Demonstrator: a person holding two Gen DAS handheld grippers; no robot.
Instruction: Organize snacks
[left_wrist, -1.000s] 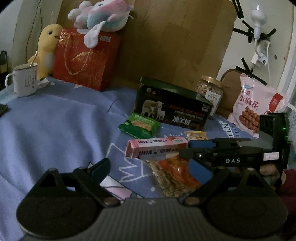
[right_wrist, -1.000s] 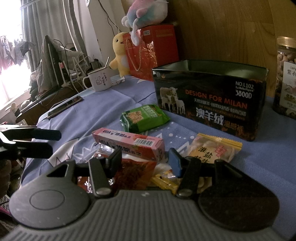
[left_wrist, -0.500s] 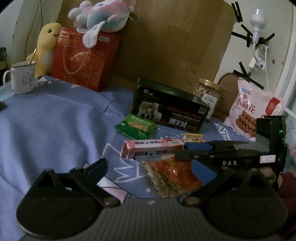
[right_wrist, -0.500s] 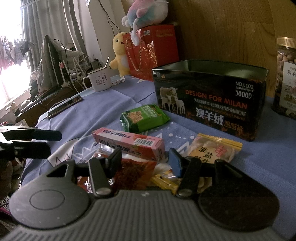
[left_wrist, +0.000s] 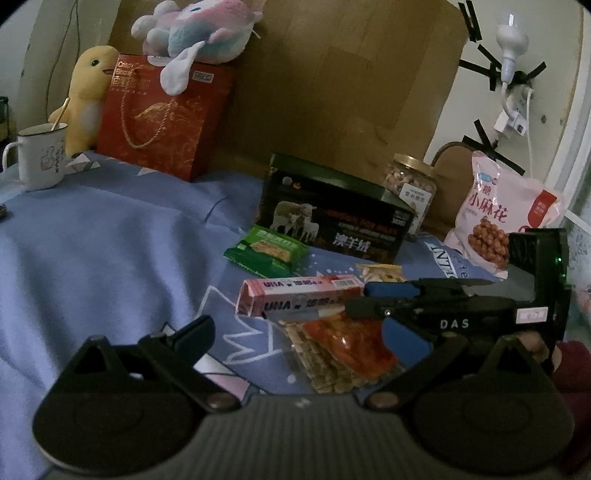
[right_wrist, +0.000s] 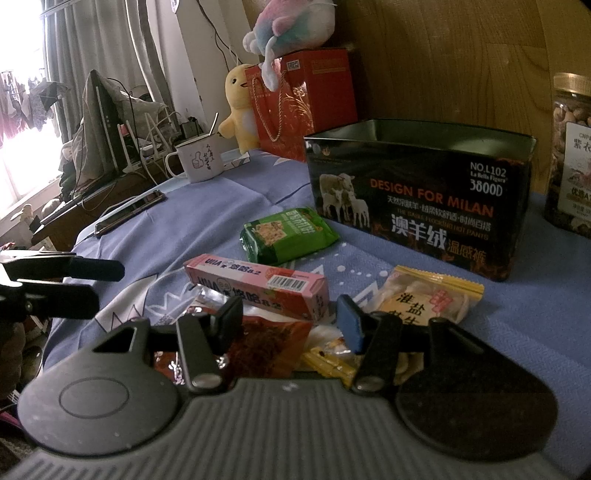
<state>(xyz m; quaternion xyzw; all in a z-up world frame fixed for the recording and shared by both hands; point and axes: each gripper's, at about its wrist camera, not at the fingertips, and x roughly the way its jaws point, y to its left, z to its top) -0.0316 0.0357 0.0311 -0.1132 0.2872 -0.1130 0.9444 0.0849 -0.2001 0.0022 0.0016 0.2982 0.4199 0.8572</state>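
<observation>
Snacks lie on a blue cloth in front of an open black tin box (left_wrist: 332, 218) (right_wrist: 421, 199). They are a green packet (left_wrist: 266, 251) (right_wrist: 288, 236), a pink carton (left_wrist: 299, 299) (right_wrist: 258, 286), an orange cracker bag (left_wrist: 340, 350) (right_wrist: 269, 339) and a yellow-trimmed packet (left_wrist: 380, 273) (right_wrist: 428, 299). My left gripper (left_wrist: 295, 336) is open and empty, low over the cloth left of the cracker bag. My right gripper (right_wrist: 291, 317) is open just above the cracker bag, behind the carton; it also shows in the left wrist view (left_wrist: 369, 299).
A nut jar (left_wrist: 410, 184) (right_wrist: 572, 155) and a pink snack bag (left_wrist: 506, 214) stand right of the tin. A red gift bag (left_wrist: 162, 118) with plush toys and a white mug (left_wrist: 40, 155) are at the back left. A phone (right_wrist: 129, 212) lies near the cloth's edge.
The left wrist view has pulled back and shifted slightly, so the snacks sit a bit farther away. The right gripper and the snacks have stayed put.
</observation>
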